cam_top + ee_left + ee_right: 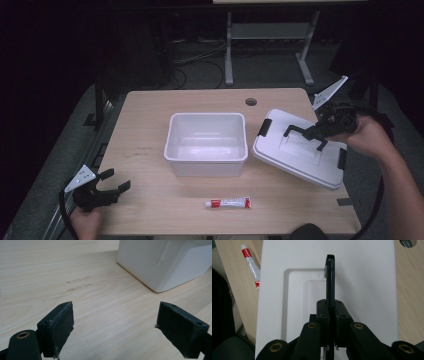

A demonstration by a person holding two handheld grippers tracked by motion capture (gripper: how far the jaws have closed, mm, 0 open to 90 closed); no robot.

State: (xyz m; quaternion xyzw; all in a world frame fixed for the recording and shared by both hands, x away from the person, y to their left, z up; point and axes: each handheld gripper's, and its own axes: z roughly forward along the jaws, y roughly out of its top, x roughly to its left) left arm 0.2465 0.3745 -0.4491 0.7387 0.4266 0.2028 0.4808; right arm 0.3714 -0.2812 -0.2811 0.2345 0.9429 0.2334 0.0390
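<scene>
from the high view, a pale wood-grain tabletop (150,125) carries an open white plastic box (206,144), rectangular with rounded corners and a smooth glossy inside, standing near the middle. to its right lies the matching white lid (292,157), tilted, with black clips at its ends and a black handle (304,135) on top. the right gripper (320,131) has its fingers clamped on that handle at the right side of the tabletop. the left gripper (111,182) rests at the near left corner, fingers spread with nothing between them. a small white tube with a red cap (228,202) lies flat in front of the box. in the left gripper view, the two black padded fingers (58,327), blocky and slightly scuffed, stand wide apart over bare wood, and a corner of the white box (170,262) sits ahead on the right. in the right gripper view, the black fingers (322,312) press shut on the thin, flat black handle (330,277), which stands edge-on above the lid (362,285) with its stepped rectangular recess; the tube (252,265) lies beyond the lid's left edge on the wood.
</scene>
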